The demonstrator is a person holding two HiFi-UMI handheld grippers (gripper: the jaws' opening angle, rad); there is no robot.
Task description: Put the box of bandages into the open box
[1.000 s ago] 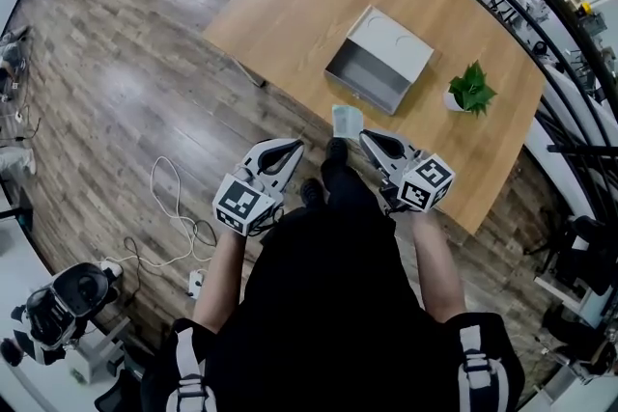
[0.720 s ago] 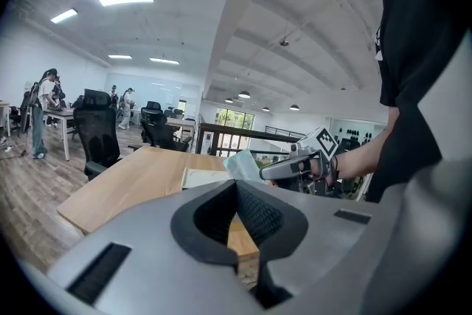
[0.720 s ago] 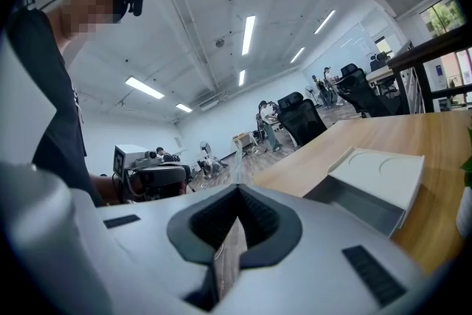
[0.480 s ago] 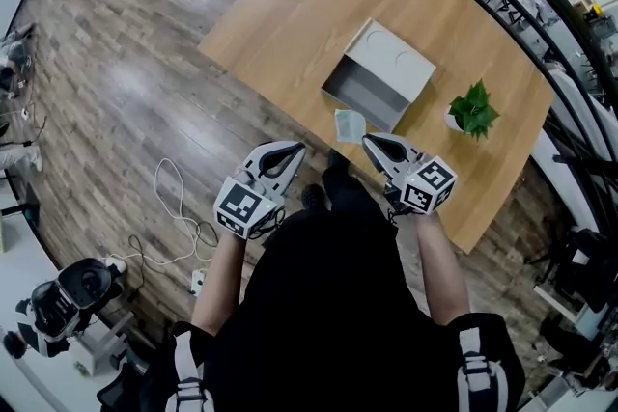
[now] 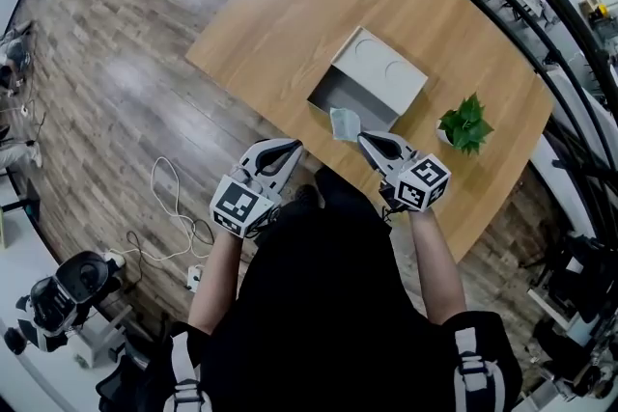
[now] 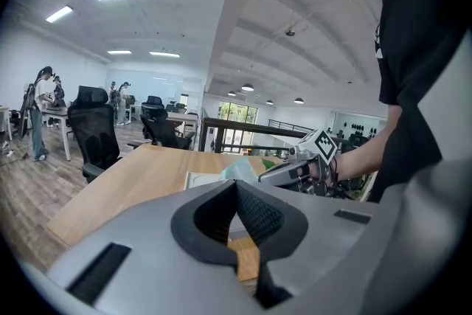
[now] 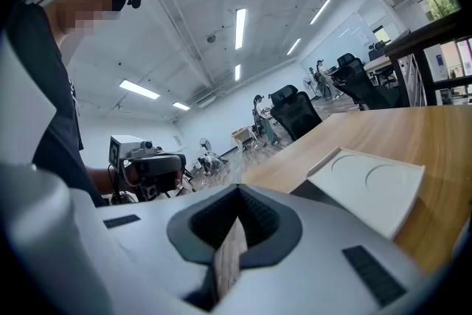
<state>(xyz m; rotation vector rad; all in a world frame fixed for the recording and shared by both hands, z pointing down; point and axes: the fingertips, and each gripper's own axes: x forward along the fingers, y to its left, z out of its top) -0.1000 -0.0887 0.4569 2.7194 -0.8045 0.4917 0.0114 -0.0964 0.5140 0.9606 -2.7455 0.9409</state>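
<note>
The open box is grey and sits on the wooden table, with its pale lid folded back on the far side. My right gripper is shut on the pale teal box of bandages, which hangs just before the open box's near wall. In the right gripper view the bandage box shows edge-on between the pads, with the lid ahead to the right. My left gripper hangs shut with nothing in it off the table's near edge, left of the right one.
A small potted plant stands on the table right of the open box. A white cable lies on the wood floor to the left. Office chairs and desks stand beyond the table.
The right gripper has carried the box of bandages forward, closer to the open box's near wall. The left gripper has kept its place beside it.
</note>
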